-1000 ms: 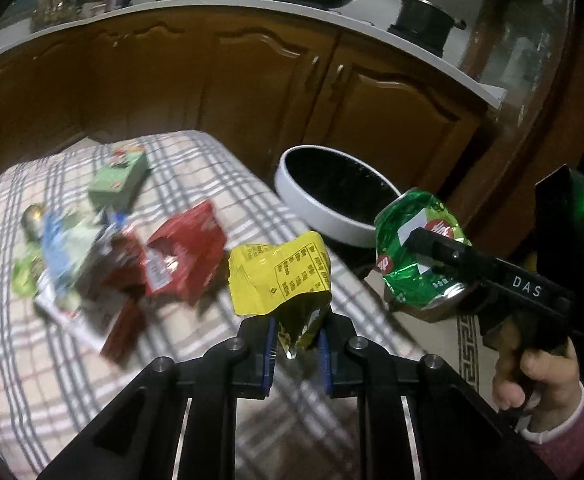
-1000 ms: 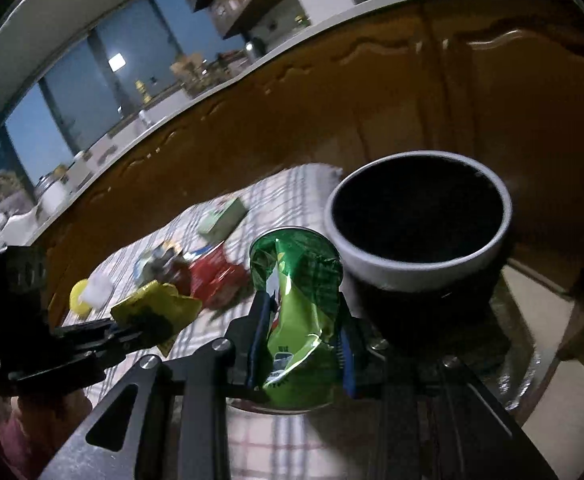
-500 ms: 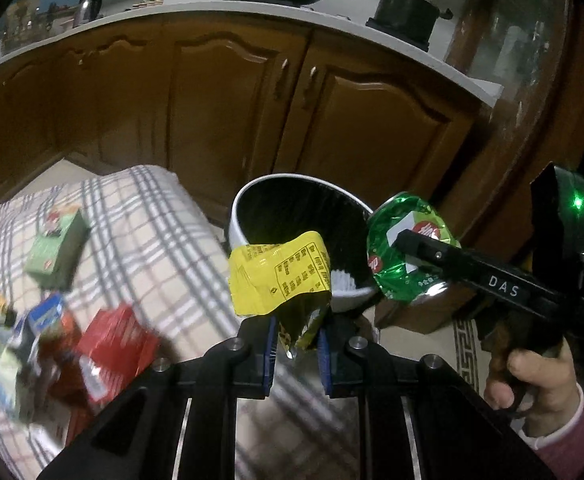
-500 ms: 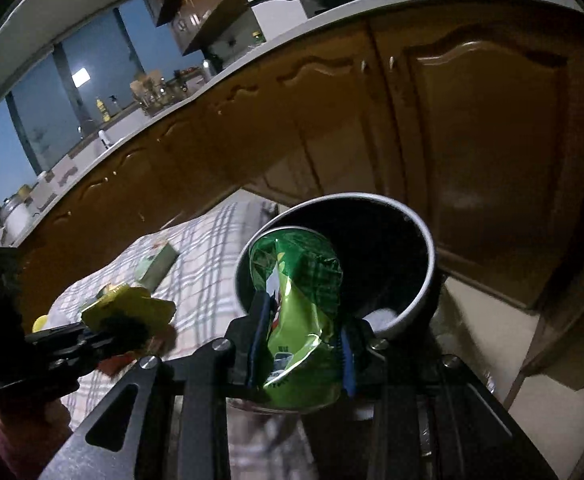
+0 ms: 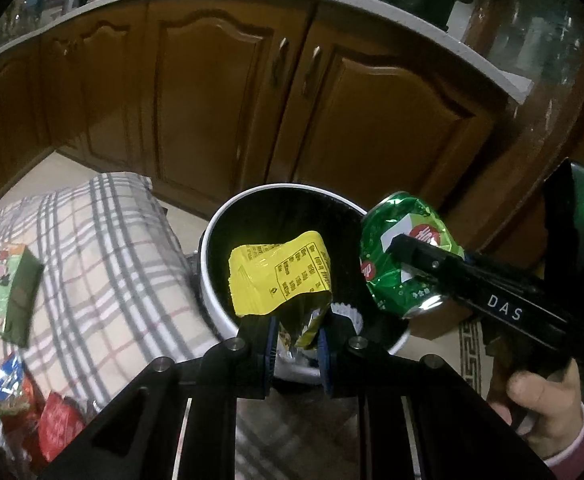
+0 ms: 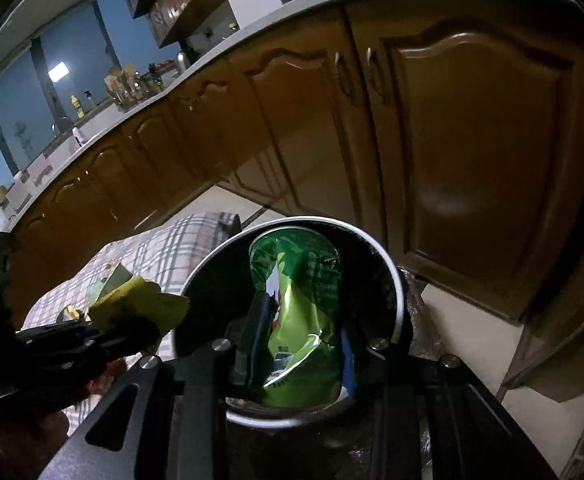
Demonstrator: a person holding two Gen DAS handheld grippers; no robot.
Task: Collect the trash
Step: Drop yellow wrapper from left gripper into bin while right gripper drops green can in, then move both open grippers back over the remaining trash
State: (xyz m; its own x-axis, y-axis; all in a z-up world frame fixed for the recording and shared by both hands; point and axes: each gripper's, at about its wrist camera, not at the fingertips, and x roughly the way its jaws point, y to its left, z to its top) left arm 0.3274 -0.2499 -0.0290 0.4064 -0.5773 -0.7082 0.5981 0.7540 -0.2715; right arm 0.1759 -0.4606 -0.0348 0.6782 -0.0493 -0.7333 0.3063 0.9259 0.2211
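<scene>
The checked tablecloth [image 5: 104,248] with its leftover wrappers [image 5: 24,408] shows well only from the left wrist. Over the bin [image 5: 212,280], the left gripper [image 5: 296,344] pinches a yellow wrapper [image 5: 280,276]; the right gripper [image 6: 297,354], held level, clamps a crushed green can [image 6: 295,304].

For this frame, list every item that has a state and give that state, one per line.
Left gripper: shut on yellow wrapper.
Yellow wrapper: crumpled, held over the bin.
Right gripper: shut on green can.
Green can: crushed, held over the bin mouth.
Bin: open, lined in black, white scrap inside.
Green carton: lying on the checked cloth.
Cabinet doors: closed.
</scene>
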